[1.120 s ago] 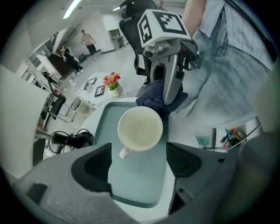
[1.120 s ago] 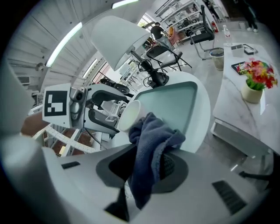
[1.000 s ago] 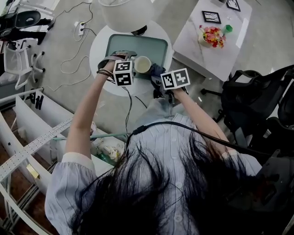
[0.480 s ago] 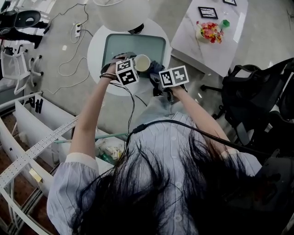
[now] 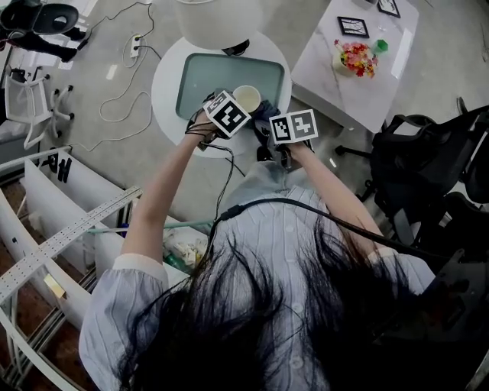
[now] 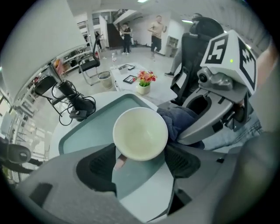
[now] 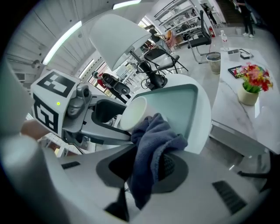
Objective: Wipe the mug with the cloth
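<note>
A cream mug (image 6: pixel 140 133) hangs above the teal tray (image 6: pixel 89 131), its mouth turned toward the left gripper view; my left gripper (image 6: pixel 141 158) is shut on it. In the head view the mug (image 5: pixel 247 97) shows just past the left gripper (image 5: pixel 231 107). A dark blue cloth (image 7: pixel 151 151) is clamped in my right gripper (image 7: pixel 146 168), and its top presses against the mug's (image 7: pixel 133 113) side. The cloth (image 6: pixel 179 122) touches the mug's right side in the left gripper view. Seen from the head, the right gripper (image 5: pixel 267 126) sits just right of the mug.
The tray (image 5: pixel 200 76) lies on a round white table (image 5: pixel 164 88) beneath a big white lamp shade (image 5: pixel 218 19). A marble side table (image 5: pixel 336 80) with a flower pot (image 5: pixel 354 59) stands to the right. Cables, chairs and a black bag ring the spot.
My left gripper has tilted and moved slightly right with the mug, closer to the right gripper. The cloth stays against the mug.
</note>
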